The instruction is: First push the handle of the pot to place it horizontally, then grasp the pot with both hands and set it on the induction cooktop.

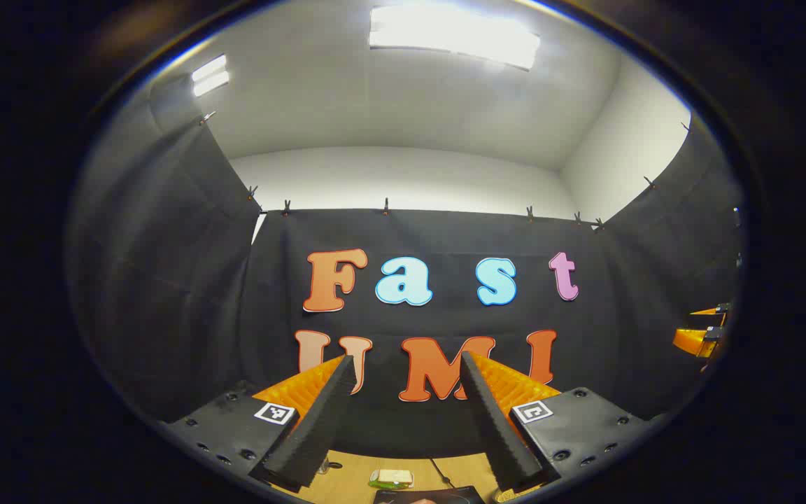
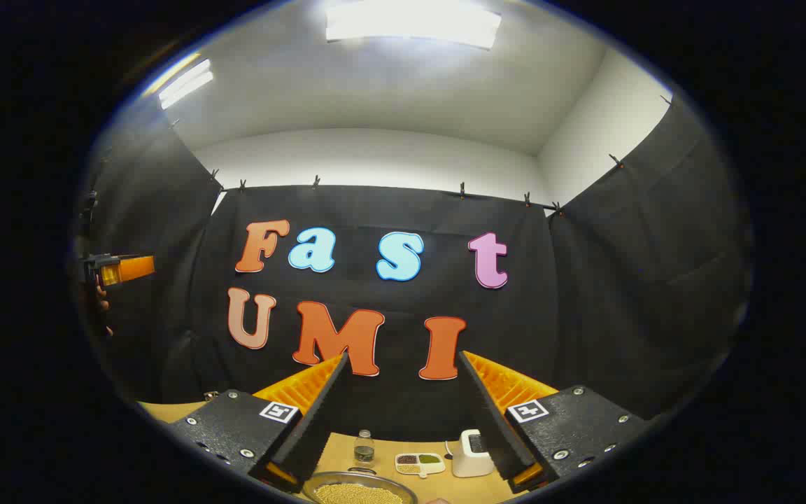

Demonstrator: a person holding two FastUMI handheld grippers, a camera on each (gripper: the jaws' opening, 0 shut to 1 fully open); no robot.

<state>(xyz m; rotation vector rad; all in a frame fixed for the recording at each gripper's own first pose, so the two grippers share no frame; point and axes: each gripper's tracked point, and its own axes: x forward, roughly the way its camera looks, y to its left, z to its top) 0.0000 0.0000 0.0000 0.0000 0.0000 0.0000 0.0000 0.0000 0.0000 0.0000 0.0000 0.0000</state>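
Holding both tools level and raised toward the booth's cloth wall, we find each one released: the left tool (image 1: 408, 364) has its two fingers spread wide with nothing between them, and the right tool (image 2: 403, 360) stands the same way, empty. Everything we must work on lies below and ahead of the fingers, at the very bottom of each view. In the right gripper view a round metal vessel (image 2: 359, 488) filled with pale grains sits on the wooden bench (image 2: 165, 411) just under the gap between the fingers; we judge it may be the pot, but its handle is cut off from sight, so we cannot tell which way its long axis runs. Behind it stand a small clear jar (image 2: 364, 448), a divided dish of seeds (image 2: 419, 462) and a small white appliance (image 2: 471, 453). In the left gripper view a dark flat slab (image 1: 431, 495), likely the induction cooktop, lies at the lower edge with a cord trailing from it and a small green-rimmed dish (image 1: 390, 479) beside it. Farther off in the right gripper view, at the left rim, the other tool shows in a hand (image 2: 101, 297). We judge the right tool the nearer to the vessel; both must tip downward first, and the small items behind could crowd a push.
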